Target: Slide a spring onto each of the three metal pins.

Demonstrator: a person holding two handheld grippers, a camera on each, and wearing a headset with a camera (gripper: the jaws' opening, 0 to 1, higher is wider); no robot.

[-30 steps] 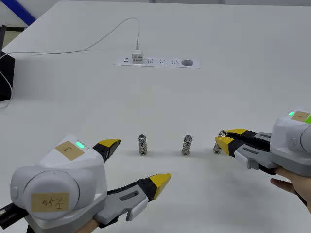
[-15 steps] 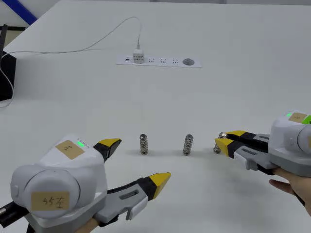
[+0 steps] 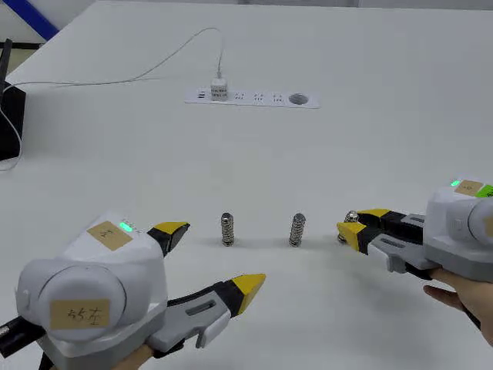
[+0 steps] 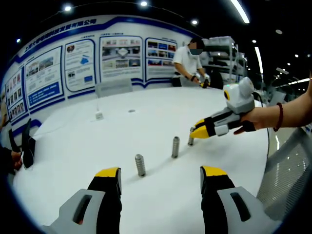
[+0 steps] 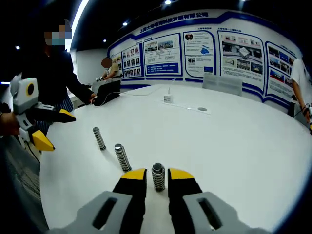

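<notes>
Three grey metal springs stand upright in a row on the smooth white table [image 3: 370,139]. Each is a tight coil of wire sitting over a pin whose small rounded top shows above it. In the head view the left spring [image 3: 227,230] and the middle spring [image 3: 297,230] stand free, well apart from each other. The third spring [image 5: 158,176] stands at the right end of the row, between the yellow tips of the right gripper [image 3: 350,223]. In the right gripper view, its black-and-yellow jaws are drawn in narrowly on either side of that coil. Whether the pads press on it cannot be told.

The left gripper [image 3: 212,256] has a rounded white and grey plastic body and the same yellow-tipped jaws. It hovers near the front of the table, jaws spread wide and holding nothing, pointing toward the left spring.

At the far side lies a flat white power strip [image 3: 250,98] with one white plug [image 3: 219,90] seated in it. A thin white cable [image 3: 154,68] curves away from the plug to the left.
</notes>
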